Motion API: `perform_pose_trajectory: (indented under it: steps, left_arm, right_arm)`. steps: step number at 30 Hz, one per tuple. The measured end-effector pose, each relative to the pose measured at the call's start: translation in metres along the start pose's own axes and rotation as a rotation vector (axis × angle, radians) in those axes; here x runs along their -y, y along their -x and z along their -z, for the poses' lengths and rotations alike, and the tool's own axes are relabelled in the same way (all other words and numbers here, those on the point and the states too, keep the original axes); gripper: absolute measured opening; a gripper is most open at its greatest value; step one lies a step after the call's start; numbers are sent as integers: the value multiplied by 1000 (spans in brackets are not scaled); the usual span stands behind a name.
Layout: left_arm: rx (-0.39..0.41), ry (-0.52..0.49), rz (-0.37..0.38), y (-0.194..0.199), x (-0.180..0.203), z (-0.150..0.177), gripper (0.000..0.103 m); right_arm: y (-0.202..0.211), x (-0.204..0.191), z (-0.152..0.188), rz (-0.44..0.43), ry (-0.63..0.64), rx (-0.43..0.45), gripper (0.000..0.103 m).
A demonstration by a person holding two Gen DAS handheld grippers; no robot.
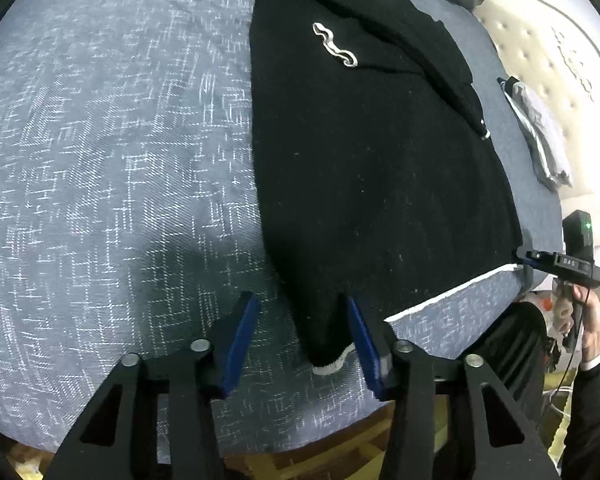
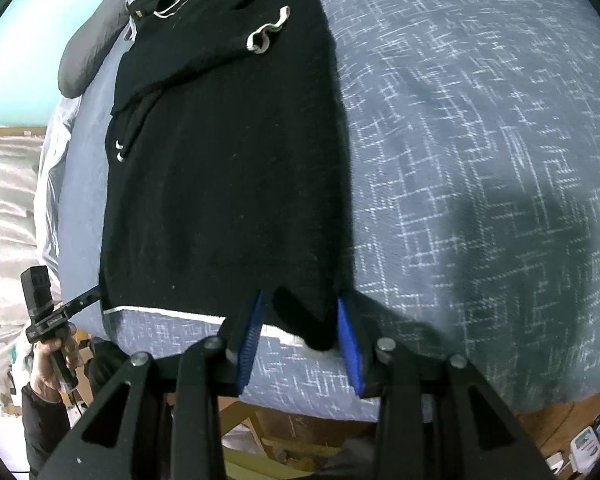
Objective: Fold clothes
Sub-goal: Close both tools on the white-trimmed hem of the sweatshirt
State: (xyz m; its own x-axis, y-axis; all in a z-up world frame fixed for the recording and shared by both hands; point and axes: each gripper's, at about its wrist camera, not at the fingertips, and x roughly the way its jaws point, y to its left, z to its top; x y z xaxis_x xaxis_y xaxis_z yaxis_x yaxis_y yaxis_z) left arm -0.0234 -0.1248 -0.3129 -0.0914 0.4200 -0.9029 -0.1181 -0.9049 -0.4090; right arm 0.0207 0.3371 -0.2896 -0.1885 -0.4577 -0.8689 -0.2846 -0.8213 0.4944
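Black sweater (image 1: 372,168) with white hem trim and white cuffs; grey-blue bedspread (image 1: 112,152) flecked with white crosshatch; black claws with blue pads (image 1: 240,344).

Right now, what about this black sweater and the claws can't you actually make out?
- Black sweater: collar cut off by the top edge, both views.
- Left claw: hem corner sits between the fingers; pinch unclear.
- Right claw: same doubt, left pad hidden edge-on.
- Folded clothes: too distorted near the rim to identify.

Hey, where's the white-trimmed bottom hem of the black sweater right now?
The hem lies along the bed's near edge; its corners sit between the left gripper's fingers and the right gripper's.
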Motion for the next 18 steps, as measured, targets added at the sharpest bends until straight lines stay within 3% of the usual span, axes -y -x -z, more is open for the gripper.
perform_pose_trajectory:
  steps: [5,8,15,18]
  left_arm:
    - [-12,-13,27,-5,2,1,22]
    - [-19,-30,30,-10,6,1,14]
    - [-11,-36,42,-10,8,1,8]
    - [8,-70,18,-4,14,0,7]
  right_arm:
    - [-2,-4,-1,-10,17,2,36]
    - [-5,-5,-2,-10,27,1,30]
    - [2,-3,-1,-28,46,23,8]
    - [7,-6,-1,-41,80,29,6]
